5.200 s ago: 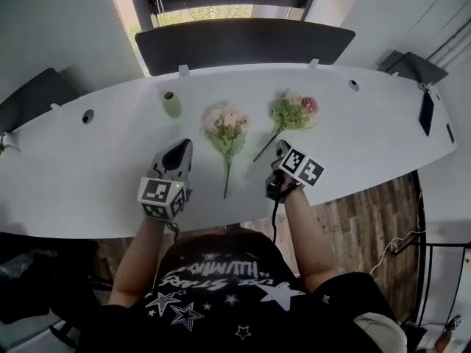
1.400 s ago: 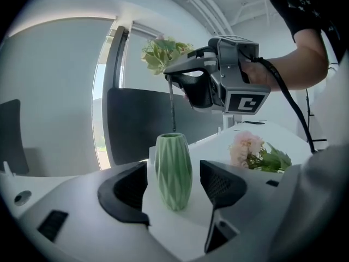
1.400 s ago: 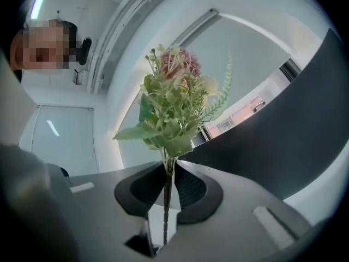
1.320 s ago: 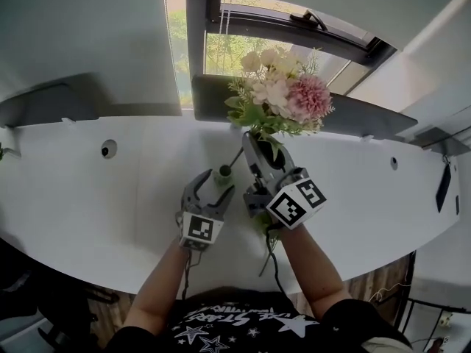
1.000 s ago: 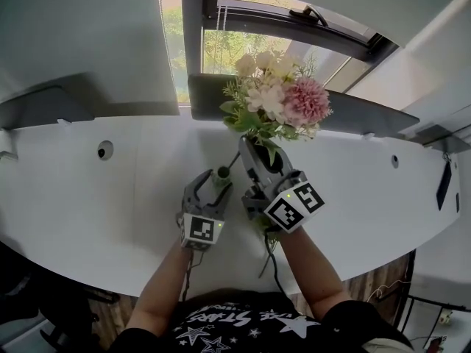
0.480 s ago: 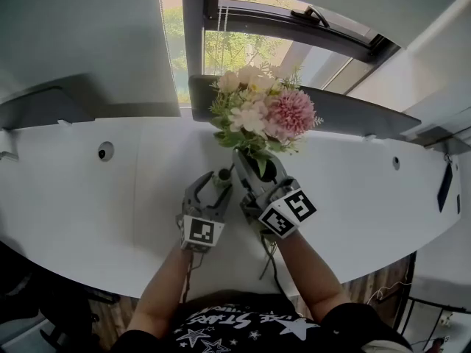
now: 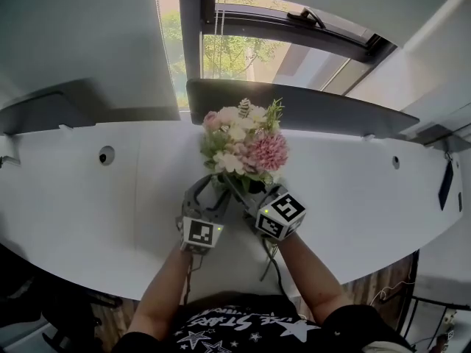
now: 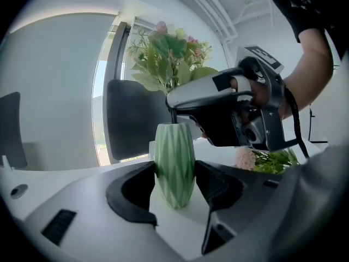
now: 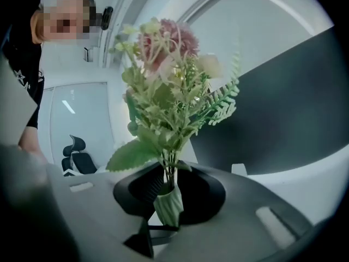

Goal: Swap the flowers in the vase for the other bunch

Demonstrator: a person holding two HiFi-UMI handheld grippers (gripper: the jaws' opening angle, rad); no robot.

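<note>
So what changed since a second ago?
The right gripper lowered the pink-and-cream flower bunch, pushing its stems down into the green ribbed vase; its jaws have just been opening around the stems. The left gripper stayed put, its jaws having just closed on the vase.

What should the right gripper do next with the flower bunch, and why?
Probably open the right gripper fully and draw it back off the stems. The flower bunch already stands in the mouth of the green vase, the right jaws have just been opening around the stems, and the left gripper, whose jaws have just been closing, clamps the vase upright.
</note>
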